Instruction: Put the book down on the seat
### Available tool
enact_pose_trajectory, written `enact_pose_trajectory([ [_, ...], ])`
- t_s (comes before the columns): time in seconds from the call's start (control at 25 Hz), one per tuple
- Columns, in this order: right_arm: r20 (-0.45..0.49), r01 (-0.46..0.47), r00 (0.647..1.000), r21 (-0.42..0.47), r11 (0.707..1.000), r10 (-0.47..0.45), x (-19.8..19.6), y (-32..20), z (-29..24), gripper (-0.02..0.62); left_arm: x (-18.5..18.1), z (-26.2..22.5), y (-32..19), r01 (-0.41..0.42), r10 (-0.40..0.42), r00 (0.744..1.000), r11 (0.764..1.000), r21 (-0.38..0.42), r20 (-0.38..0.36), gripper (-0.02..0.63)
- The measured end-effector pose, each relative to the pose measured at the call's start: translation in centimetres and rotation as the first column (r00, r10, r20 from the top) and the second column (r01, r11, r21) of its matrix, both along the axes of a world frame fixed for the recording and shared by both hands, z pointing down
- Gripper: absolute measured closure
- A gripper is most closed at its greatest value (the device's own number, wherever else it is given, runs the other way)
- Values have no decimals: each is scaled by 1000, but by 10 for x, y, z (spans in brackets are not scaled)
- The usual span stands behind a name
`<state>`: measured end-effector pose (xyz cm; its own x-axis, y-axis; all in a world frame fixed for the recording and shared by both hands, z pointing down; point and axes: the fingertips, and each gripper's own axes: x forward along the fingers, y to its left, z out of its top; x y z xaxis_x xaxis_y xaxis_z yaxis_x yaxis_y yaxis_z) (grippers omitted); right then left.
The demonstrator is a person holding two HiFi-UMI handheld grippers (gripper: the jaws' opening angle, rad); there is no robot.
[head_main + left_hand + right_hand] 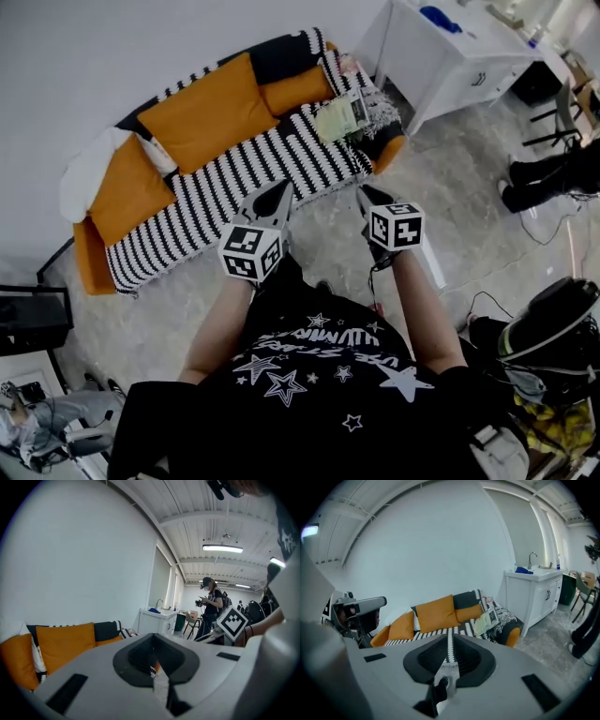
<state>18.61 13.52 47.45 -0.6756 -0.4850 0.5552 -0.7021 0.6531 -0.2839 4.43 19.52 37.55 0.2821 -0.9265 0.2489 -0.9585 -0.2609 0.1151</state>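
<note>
The book (340, 116) lies open on the right end of the black-and-white striped sofa seat (234, 178), next to the armrest. In the right gripper view the book (486, 619) leans on the seat (436, 631) well ahead of the jaws. My left gripper (279, 197) and right gripper (368, 199) hang side by side over the floor in front of the sofa, apart from the book. Both hold nothing. The left gripper (153, 660) and right gripper (449, 656) each show jaws drawn together to a thin slit.
Orange cushions (202, 108) line the sofa back. A white sink cabinet (450, 47) stands right of the sofa. A person's legs (553, 178) and cables are on the floor at right. Another person (213, 604) stands farther off. A camera rig (356, 606) is at left.
</note>
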Motion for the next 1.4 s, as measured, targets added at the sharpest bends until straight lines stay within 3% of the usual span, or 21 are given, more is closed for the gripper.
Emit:
enact_pose_trajectory([
  [0.68, 51, 67, 996, 0, 998, -67, -32, 52, -11, 551, -6, 10, 48, -28, 28, 1000, 999, -24, -5, 598],
  [1.4, 14, 102, 995, 16, 995, -102, -83, 149, -27, 558, -64, 10, 147, 4, -5, 999, 999, -33, -43, 598],
])
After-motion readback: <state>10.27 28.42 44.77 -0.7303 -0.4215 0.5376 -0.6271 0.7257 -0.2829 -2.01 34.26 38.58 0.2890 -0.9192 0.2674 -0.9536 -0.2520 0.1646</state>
